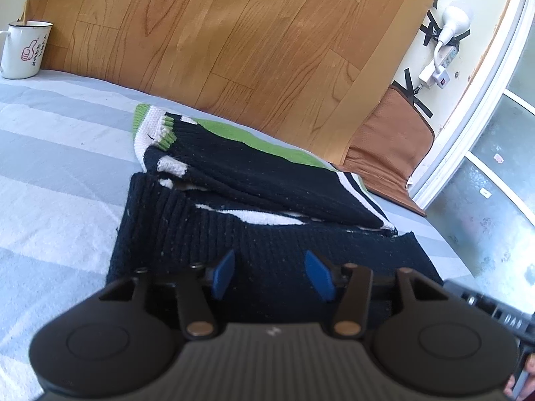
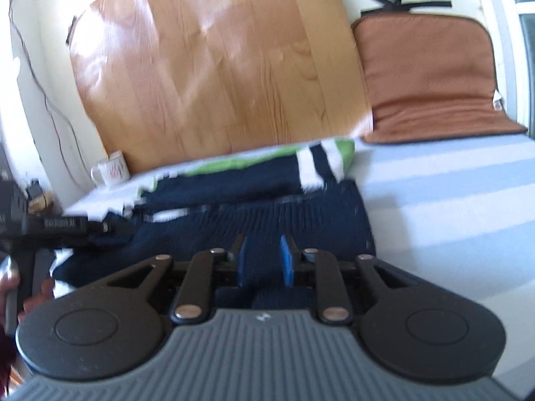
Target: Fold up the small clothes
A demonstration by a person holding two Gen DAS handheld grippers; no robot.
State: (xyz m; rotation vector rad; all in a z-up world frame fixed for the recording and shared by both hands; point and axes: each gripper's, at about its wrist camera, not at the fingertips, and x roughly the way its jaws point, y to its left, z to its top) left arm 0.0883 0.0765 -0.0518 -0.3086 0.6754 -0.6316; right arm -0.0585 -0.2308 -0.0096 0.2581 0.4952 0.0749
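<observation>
A small knit sweater [image 1: 254,193], navy with white and green bands, lies partly folded on the striped blue-and-white bed cover [image 1: 60,173]. Its sleeves are folded across the body and its ribbed hem is nearest me. My left gripper [image 1: 272,267] is open, its blue pads just above the hem. In the right wrist view the same sweater [image 2: 260,207] lies ahead. My right gripper [image 2: 262,250] is open, low over the hem near its right corner. The view is blurred. The left gripper's body [image 2: 60,225] shows at the left.
A white enamel mug [image 1: 25,50] stands at the far left by a wood-grain board [image 1: 234,33] against the wall. A brown cushion [image 2: 431,77] leans at the far right corner. A power strip and white lamp [image 1: 448,33] hang on the wall.
</observation>
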